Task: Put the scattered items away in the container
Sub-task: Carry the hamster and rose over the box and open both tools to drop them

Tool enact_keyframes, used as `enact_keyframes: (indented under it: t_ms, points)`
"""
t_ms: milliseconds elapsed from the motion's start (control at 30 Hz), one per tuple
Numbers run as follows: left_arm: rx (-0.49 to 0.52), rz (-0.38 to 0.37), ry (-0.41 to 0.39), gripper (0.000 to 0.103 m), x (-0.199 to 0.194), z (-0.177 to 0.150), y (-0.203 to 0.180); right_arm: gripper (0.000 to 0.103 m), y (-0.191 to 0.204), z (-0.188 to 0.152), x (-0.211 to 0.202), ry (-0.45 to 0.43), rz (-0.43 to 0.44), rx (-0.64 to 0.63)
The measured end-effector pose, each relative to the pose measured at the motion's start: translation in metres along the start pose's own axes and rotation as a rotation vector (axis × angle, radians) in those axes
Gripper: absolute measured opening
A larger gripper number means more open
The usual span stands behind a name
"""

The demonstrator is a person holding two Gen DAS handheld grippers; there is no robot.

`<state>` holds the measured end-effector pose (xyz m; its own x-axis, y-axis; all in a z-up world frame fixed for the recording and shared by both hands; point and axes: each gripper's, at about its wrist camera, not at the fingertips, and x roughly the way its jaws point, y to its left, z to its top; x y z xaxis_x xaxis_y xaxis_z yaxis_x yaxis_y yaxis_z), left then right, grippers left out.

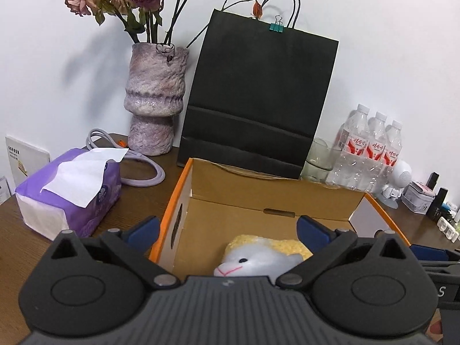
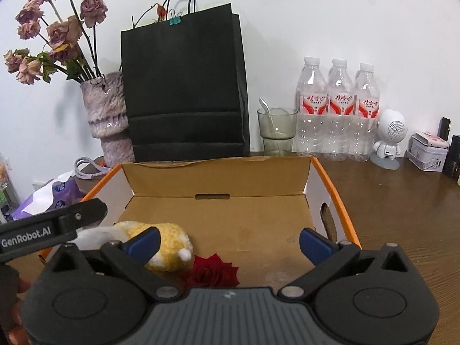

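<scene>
An open cardboard box [image 1: 258, 201] [image 2: 218, 178] with orange edges stands on the brown table. Inside it lies a plush lamb [image 1: 258, 256] [image 2: 169, 244], white face and yellow fleece, near the front left. A red rose head [image 2: 214, 271] rests on the box floor beside the lamb. My left gripper [image 1: 227, 230] hangs open over the box's front, the lamb below and between its blue pads [image 1: 313, 230], apart from them. My right gripper [image 2: 230, 240] is open too, above the rose, with nothing gripped. The left gripper's black finger [image 2: 83, 212] shows at the left of the right wrist view.
Behind the box stand a black paper bag [image 1: 258, 97] [image 2: 184, 92], a purple vase of dried roses [image 1: 155, 97] [image 2: 107, 115], a glass [image 2: 277, 129], three water bottles [image 2: 339, 109] and a white robot figure [image 2: 389, 135]. A purple tissue pack [image 1: 69, 187] and cable [image 1: 143, 169] lie left.
</scene>
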<state>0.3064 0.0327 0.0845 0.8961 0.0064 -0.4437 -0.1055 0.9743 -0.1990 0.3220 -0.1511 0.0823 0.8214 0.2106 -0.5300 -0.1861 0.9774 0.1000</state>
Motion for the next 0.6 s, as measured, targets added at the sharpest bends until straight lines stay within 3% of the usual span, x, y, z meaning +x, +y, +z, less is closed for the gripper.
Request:
enact_keyframes:
  t_ms: [600]
  points:
    - [0.015,0.016,-0.054,0.103,-0.059,0.001,-0.002,0.103,0.0,0.002,-0.054,-0.058,0.025,-0.014]
